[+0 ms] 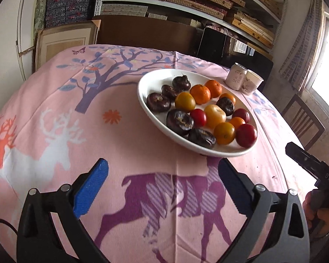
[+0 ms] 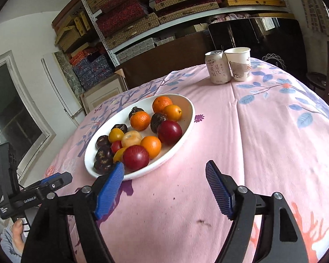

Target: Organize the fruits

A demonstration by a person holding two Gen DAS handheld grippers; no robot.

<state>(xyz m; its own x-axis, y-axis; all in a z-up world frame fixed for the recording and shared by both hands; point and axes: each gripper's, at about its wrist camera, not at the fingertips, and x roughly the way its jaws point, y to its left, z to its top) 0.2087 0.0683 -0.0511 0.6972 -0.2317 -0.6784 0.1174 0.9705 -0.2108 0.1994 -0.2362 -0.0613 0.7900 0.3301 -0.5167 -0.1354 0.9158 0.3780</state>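
Left tool (image 1: 163,188): spread wide, nothing between its pads, above the table (image 1: 131,153). Right tool (image 2: 164,188): likewise spread and empty. The fruits (image 2: 140,135) lie mixed in a white plate (image 2: 186,129) just beyond both tools; a can (image 2: 217,68) and cup (image 2: 239,63) stand farther back.

- Streaming in from a window (image 1: 326,81) at the right edge of the left wrist view, daylight blowing out to pure white there.
- Lying soft and even across the pink tablecloth (image 2: 263,144), casting only faint shadows under the white plate (image 2: 186,129).
- Glinting on the red fruit (image 2: 135,158).
- Bending shelves (image 2: 125,46) and tabletop edges into curves, darkening to black in the corners.
- Staying sharp at centre, softening slightly toward the rims.
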